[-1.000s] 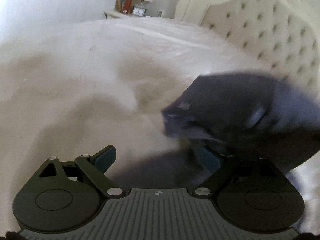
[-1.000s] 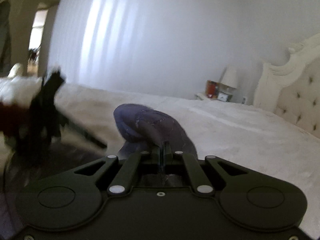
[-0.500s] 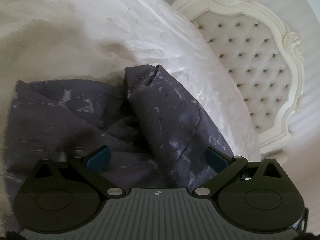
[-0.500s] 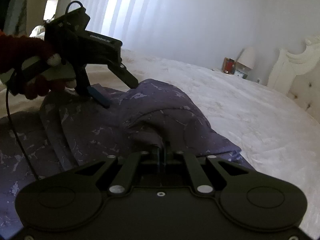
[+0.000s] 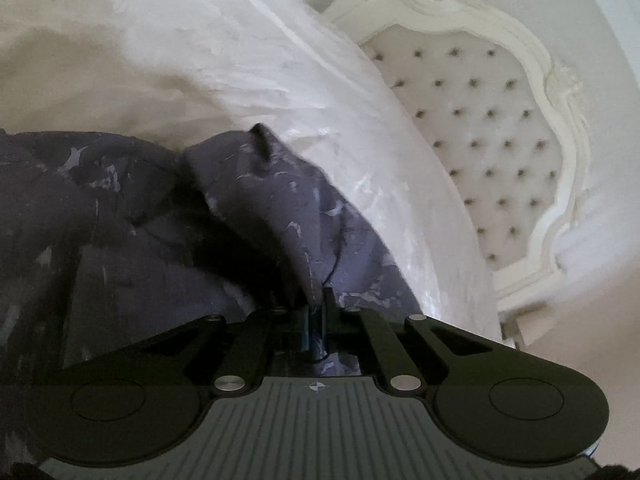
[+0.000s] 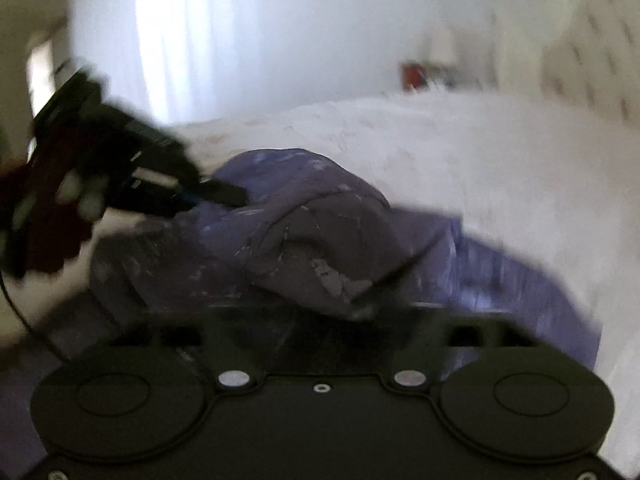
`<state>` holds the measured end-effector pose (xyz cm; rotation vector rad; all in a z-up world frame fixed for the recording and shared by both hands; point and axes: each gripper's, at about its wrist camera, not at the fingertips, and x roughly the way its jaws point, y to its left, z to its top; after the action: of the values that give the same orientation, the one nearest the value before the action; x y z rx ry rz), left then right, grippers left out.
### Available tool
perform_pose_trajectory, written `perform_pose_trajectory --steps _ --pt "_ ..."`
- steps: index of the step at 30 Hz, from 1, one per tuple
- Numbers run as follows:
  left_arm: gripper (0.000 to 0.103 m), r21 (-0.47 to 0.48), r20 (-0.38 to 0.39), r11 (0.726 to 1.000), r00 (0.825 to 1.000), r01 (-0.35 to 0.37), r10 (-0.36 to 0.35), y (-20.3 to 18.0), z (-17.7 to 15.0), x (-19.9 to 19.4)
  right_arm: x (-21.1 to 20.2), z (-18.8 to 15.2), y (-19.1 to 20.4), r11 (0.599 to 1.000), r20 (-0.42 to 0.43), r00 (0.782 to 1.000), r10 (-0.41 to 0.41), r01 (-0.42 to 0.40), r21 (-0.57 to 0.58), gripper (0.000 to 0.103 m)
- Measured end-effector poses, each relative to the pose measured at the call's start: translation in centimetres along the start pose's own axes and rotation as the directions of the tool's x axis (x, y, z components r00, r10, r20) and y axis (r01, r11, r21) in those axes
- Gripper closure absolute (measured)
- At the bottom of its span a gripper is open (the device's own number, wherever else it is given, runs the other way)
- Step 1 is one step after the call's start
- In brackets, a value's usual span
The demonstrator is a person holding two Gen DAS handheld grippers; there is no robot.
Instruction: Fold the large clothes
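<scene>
On a white bed (image 5: 280, 60) beneath a tufted headboard (image 5: 480, 128), my left gripper (image 5: 316, 320) has just snapped closed on a ridge of the dark purple garment (image 5: 280, 208), the cloth pinched tight between its blue pads. My right gripper (image 6: 320, 320) has just been opening; its view is smeared with motion and its fingertips are lost in the blur, so I judge rather than see that a loose hump of the same fabric (image 6: 320, 240) sits at its mouth, unpressed, the jaws standing wide.

The garment lies bunched across the near part of the bedspread — a raised crest in the middle, flatter panels trailing off to either side. In the right wrist view my left gripper (image 6: 188, 192) shows from the side, a red-sleeved hand (image 6: 52, 220) behind it, its tips at the far edge of the heap.

By my reading the fold is barely begun: no clean crease, no squared edges, nothing stacked. What is left looks like nearly all of it — spreading the cloth flat, then bringing one half over the other.
</scene>
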<state>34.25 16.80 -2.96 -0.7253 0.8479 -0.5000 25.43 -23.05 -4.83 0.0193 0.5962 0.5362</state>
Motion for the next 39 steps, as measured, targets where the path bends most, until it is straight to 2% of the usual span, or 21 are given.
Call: perform_pose_trajectory --steps 1,4,6,9,12,16,18,19,20,21,22,24,27,29,31,32,33,35,36,38,39 --pt "0.098 0.004 -0.001 1.0 1.0 -0.001 0.001 -0.1 -0.4 -0.3 -0.4 -0.3 -0.5 0.998 -0.001 1.0 0.015 -0.015 0.063 0.008" --pt "0.098 0.014 0.002 1.0 1.0 -0.01 0.01 0.0 -1.6 -0.9 -1.3 -1.1 -2.4 0.968 0.003 0.998 0.068 -0.067 0.242 0.008" --pt "0.098 0.028 0.005 0.999 1.0 -0.022 0.022 0.0 -2.0 -0.8 -1.2 -1.4 -3.8 0.93 0.004 0.996 0.093 -0.088 0.356 0.008" --pt "0.098 0.02 -0.004 0.999 0.999 -0.037 0.037 0.6 -2.8 -0.5 0.1 -1.9 -5.9 0.846 0.004 0.993 0.12 -0.105 0.522 0.008" --pt "0.098 0.0 -0.006 0.999 0.999 -0.048 0.048 1.6 -3.3 -0.4 1.3 -1.9 -7.2 0.807 0.021 0.994 0.109 -0.101 0.582 0.01" --pt "0.098 0.009 0.0 0.999 0.999 -0.053 0.053 2.0 -3.2 -0.3 2.6 -1.5 -6.9 0.822 0.007 0.996 0.087 -0.076 0.564 0.017" --pt "0.098 0.006 0.004 0.999 0.999 -0.054 0.054 2.1 -3.2 -0.6 3.6 -0.8 -6.6 0.829 -0.014 0.996 0.086 -0.063 0.556 0.029" --pt "0.098 0.006 0.009 0.999 0.999 -0.053 0.053 1.9 -2.9 -0.6 4.1 -0.3 -6.5 0.832 -0.029 0.996 0.088 -0.057 0.552 0.047" --pt "0.098 0.01 0.017 0.999 0.999 -0.051 0.051 1.9 -2.9 -0.9 4.2 0.3 -6.5 0.843 -0.045 0.997 0.069 -0.035 0.537 0.08" --pt "0.098 0.016 0.03 0.999 0.999 -0.044 0.044 1.3 -2.6 -0.9 4.3 1.2 -6.3 0.861 -0.057 0.998 0.042 -0.007 0.509 0.09" --pt "0.098 0.025 0.045 0.999 0.998 -0.033 0.031 0.7 -2.3 -1.3 4.0 2.1 -6.1 0.881 -0.047 0.999 0.023 0.002 0.473 0.089" --pt "0.098 0.072 0.08 0.997 0.997 -0.009 0.004 -0.7 -1.8 -2.1 2.4 3.9 -5.7 0.908 0.029 0.999 0.017 -0.028 0.418 0.089" --pt "0.097 0.145 0.09 0.989 0.996 -0.016 0.003 -1.4 -2.4 -2.9 0.2 4.3 -5.7 0.915 0.091 0.996 -0.001 -0.036 0.401 0.088" --pt "0.096 0.158 0.065 0.986 0.997 -0.061 0.051 -0.6 -3.3 -2.4 0.5 2.7 -6.2 0.905 0.043 0.999 -0.014 -0.006 0.426 0.085" --pt "0.093 0.162 0.022 0.976 0.989 -0.145 0.143 0.8 -4.6 -1.2 1.6 0.7 -6.2 0.912 -0.052 0.997 -0.061 0.077 0.403 0.082" --pt "0.092 0.167 0.003 0.972 0.986 -0.165 0.167 1.5 -5.2 -0.7 2.2 -0.5 -6.2 0.919 -0.098 0.991 -0.089 0.12 0.376 0.074" --pt "0.092 0.173 0.002 0.97 0.985 -0.171 0.173 2.0 -5.7 -0.4 2.7 -1.5 -6.2 0.92 -0.129 0.985 -0.112 0.152 0.362 0.075" --pt "0.092 0.198 0.027 0.967 0.987 -0.158 0.156 2.2 -6.2 -0.8 2.6 -2.5 -6.1 0.921 -0.121 0.985 -0.122 0.158 0.356 0.077" --pt "0.088 0.212 0.034 0.964 0.987 -0.16 0.156 2.0 -6.2 -1.0 2.3 -2.5 -5.9 0.921 -0.114 0.984 -0.134 0.166 0.352 0.075" --pt "0.075 0.251 0.064 0.951 0.983 -0.182 0.171 1.1 -6.3 -1.9 1.4 -2.2 -5.4 0.923 -0.09 0.983 -0.163 0.184 0.337 0.048" --pt "0.068 0.283 0.098 0.939 0.979 -0.197 0.176 0.3 -6.3 -2.7 0.6 -2.0 -5.1 0.926 -0.066 0.982 -0.178 0.19 0.326 0.04"
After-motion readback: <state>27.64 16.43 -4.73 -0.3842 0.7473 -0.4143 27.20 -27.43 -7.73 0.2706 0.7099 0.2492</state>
